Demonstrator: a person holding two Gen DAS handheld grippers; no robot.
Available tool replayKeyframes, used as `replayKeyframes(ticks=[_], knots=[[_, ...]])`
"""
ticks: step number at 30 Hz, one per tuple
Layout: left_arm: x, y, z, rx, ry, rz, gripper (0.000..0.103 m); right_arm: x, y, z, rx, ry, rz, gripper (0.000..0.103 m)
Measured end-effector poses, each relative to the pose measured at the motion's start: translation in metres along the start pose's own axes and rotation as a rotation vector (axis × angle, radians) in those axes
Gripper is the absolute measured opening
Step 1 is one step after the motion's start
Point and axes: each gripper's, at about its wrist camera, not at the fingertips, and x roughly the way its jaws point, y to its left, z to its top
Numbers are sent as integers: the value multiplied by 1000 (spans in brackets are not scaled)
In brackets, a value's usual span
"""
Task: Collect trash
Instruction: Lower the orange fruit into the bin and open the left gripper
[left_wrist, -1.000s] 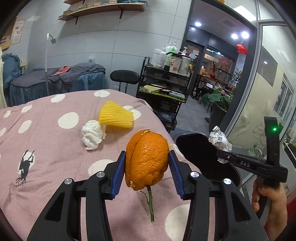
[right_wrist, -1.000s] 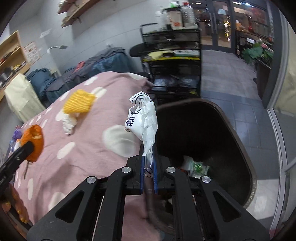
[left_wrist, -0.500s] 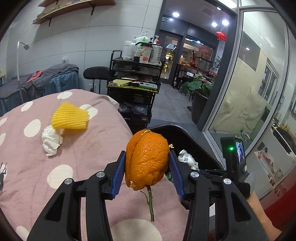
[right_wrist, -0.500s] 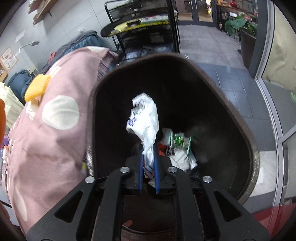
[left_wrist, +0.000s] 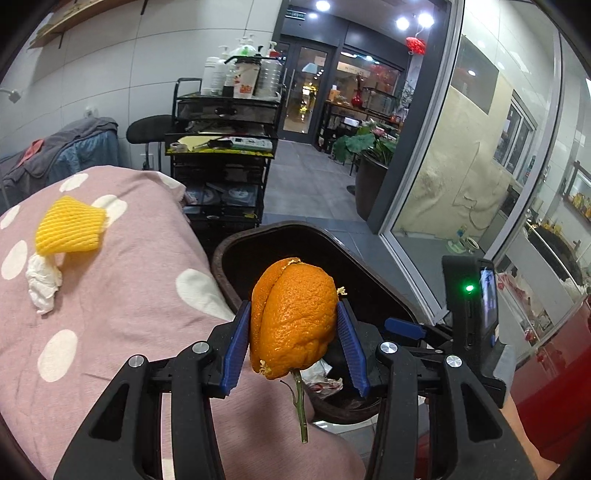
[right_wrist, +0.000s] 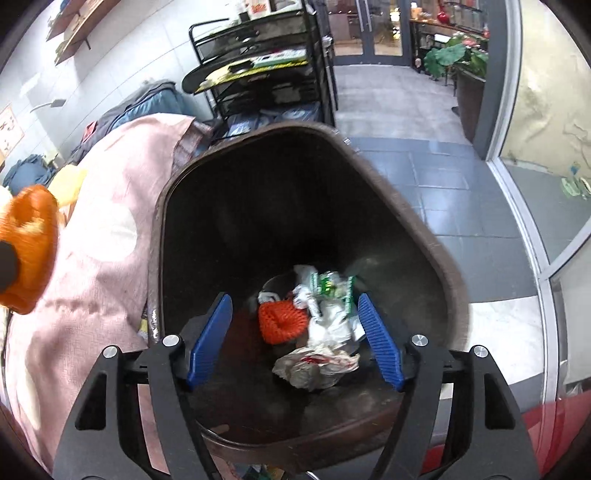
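Now the right tongs (right_wrist: 293, 341) hang released over the bin (right_wrist: 421, 229), wrapper dropped; left tongs (left_wrist: 293, 334) grasp the orange (left_wrist: 293, 317), lower centre, next to go.

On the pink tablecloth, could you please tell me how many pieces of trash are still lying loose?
2: a yellow foam net near the far edge, and a crumpled white tissue touching its near side. The left claw and its orange peel may hide others.

bright ceiling spotlights (left_wrist: 410, 21), strong fisheye bending at dark edges, right view slightly motion-blurred.
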Motion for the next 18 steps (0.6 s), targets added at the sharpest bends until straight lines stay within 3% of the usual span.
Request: replayKeyframes(ticks=[6, 18], knots=[[22, -10, 2, 9, 58, -34, 45, -15, -22, 2, 26, -42, -80, 81], [63, -33, 2, 43, 164, -69, 45, -33, -71, 5, 135, -66, -150, 82]])
